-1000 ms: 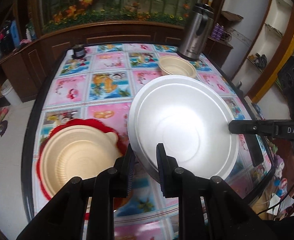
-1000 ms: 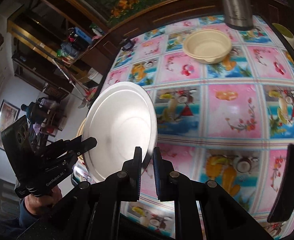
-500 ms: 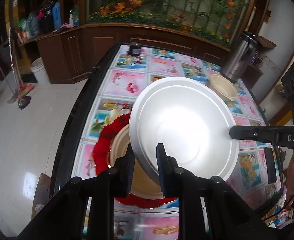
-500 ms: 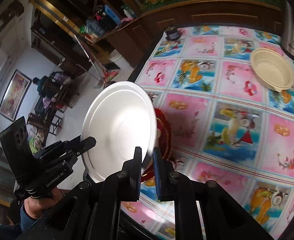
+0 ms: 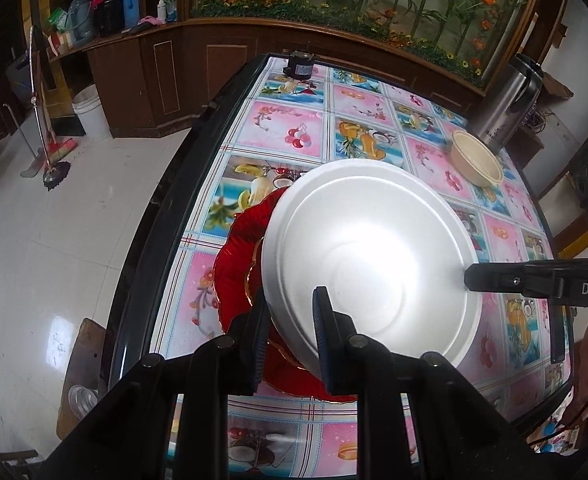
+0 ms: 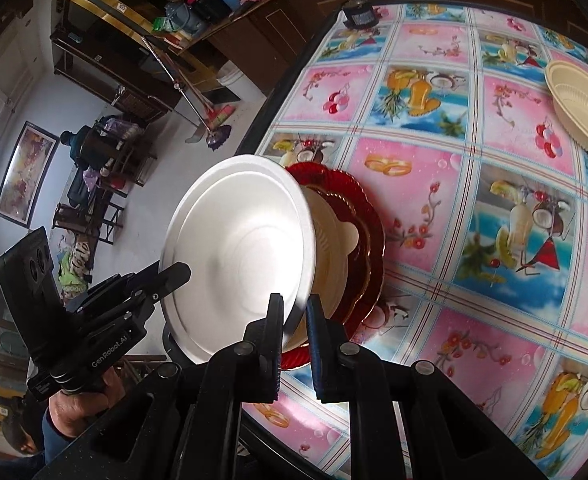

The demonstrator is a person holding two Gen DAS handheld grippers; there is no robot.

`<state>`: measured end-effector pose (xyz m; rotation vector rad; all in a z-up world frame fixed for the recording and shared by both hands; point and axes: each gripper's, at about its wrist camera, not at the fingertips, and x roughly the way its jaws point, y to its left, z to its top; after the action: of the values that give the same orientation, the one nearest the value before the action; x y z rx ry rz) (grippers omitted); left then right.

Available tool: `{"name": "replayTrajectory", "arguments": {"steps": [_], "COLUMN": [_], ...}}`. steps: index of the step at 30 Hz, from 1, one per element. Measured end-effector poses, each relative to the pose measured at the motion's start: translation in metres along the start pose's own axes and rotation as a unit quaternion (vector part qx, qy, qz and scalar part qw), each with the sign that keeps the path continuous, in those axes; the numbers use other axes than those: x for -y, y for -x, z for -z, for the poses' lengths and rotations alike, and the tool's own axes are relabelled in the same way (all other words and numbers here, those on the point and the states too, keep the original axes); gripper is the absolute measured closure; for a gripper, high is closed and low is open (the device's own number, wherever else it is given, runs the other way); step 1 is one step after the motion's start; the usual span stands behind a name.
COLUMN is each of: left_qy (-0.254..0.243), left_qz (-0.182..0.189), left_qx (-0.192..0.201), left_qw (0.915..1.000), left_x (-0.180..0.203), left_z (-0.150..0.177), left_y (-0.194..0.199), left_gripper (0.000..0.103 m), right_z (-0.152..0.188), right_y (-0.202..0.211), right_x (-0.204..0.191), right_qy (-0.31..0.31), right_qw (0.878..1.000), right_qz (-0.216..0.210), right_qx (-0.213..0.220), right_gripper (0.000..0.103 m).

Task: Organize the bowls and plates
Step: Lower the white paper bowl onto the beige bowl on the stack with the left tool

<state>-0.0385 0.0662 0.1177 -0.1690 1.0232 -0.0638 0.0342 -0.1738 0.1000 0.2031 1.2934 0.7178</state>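
A large white plate (image 5: 370, 264) is held between both grippers, level above the table's left end. My left gripper (image 5: 290, 312) is shut on its near rim. My right gripper (image 6: 296, 312) is shut on the opposite rim; the plate also shows in the right wrist view (image 6: 238, 256). Under it lies a red scalloped plate (image 5: 240, 248) with a cream bowl (image 6: 330, 232) on it, mostly hidden in the left wrist view. A second cream bowl (image 5: 476, 158) sits at the far right of the table.
A steel thermos (image 5: 506, 104) stands behind the far bowl. A small dark jar (image 5: 300, 66) sits at the table's far edge. The table's dark left edge (image 5: 162, 208) drops to a tiled floor. A wooden cabinet (image 5: 198, 72) lies beyond.
Both grippers have carried the white plate leftward across the table. It now hangs over the red plate and cream bowl, covering most of them.
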Motion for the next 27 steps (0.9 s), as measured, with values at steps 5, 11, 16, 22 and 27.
{"name": "replayTrajectory", "arguments": {"steps": [5,11,16,22,27], "left_qy": [0.000,-0.002,-0.005,-0.006,-0.006], "left_qz": [-0.001,-0.003,-0.010,-0.013,-0.017], "left_qx": [-0.001,-0.002,0.000,0.001,0.003], "left_qw": [1.0000,1.0000,0.9999,0.9999,0.9998], "left_x": [-0.001,-0.001,0.002,0.002,0.003], "left_z": [0.001,0.002,0.004,0.004,0.004], "left_y": [0.000,-0.003,-0.008,-0.007,-0.007], "left_gripper": [0.084,0.084,0.084,0.084,0.084], "right_z": [0.001,0.003,0.003,0.004,0.003], "right_y": [-0.006,-0.010,-0.011,-0.014,-0.015], "right_x": [-0.001,0.002,0.002,0.004,0.004], "right_qy": [-0.002,-0.011,-0.008,-0.011,-0.008], "right_qw": [1.000,1.000,1.000,1.000,1.000], "right_qz": [0.002,0.003,0.008,0.008,0.006], "right_qx": [-0.006,-0.009,-0.008,-0.009,-0.011], "right_gripper": [0.088,0.088,0.088,0.088,0.088]}}
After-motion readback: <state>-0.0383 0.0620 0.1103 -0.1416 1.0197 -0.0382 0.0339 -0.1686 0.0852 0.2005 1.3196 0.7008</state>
